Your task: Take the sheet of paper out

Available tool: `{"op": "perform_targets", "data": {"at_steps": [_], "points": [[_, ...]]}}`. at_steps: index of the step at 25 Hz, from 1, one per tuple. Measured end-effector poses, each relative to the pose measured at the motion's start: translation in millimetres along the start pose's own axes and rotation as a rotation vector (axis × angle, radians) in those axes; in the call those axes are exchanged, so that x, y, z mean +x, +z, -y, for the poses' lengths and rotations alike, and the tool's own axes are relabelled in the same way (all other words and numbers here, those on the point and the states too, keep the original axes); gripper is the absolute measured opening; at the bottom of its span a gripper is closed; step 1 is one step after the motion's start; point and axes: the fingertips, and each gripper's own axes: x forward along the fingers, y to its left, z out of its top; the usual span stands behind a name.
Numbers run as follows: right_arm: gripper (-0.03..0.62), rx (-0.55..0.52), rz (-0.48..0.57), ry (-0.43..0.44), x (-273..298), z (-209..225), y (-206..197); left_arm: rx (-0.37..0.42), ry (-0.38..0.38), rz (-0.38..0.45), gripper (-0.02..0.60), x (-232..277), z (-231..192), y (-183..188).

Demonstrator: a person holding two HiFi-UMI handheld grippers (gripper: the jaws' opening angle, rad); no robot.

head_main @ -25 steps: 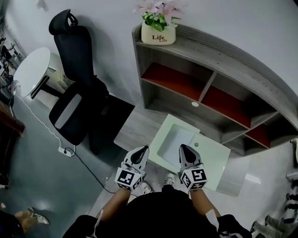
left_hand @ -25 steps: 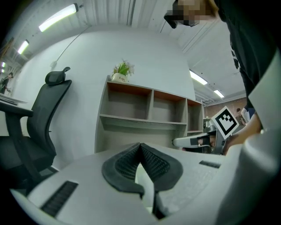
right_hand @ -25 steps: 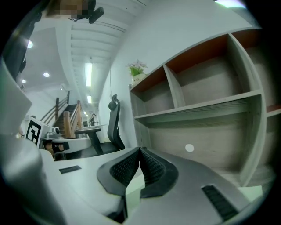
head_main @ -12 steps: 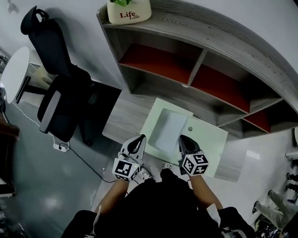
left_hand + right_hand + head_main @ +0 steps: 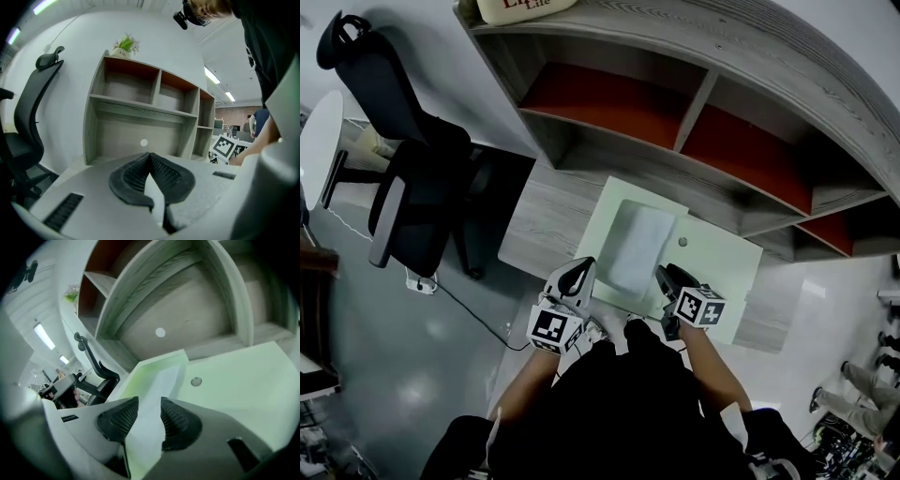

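Left gripper (image 5: 150,157) was nearest: pads pressed together, nothing in them, low by the desk's near edge. Right gripper (image 5: 149,401) had its jaws opening, nothing between the pads, aimed along the white sheet of paper (image 5: 640,246). The sheet lay in the open left part of the pale green plastic folder (image 5: 722,281) on the grey wooden desk (image 5: 548,234). Likely light, floppy, slick on the plastic and easy to crease, so pinch its near edge, pin the folder and pull flat. Behind stood the grey shelf unit with red backs (image 5: 694,103).
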Motion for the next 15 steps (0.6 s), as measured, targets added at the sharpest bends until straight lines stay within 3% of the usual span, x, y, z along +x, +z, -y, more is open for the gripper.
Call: {"op": "perform_targets", "data": {"at_steps": [7, 15], "points": [[0.218, 0.154, -0.077, 0.063, 26, 14, -17, -0.03, 0.01, -0.021, 0.006, 6, -6, -6], [0.232, 0.2, -0.127, 0.064, 44, 21, -26, -0.063, 0.034, -0.051, 0.006, 4, -3, -17]]}}
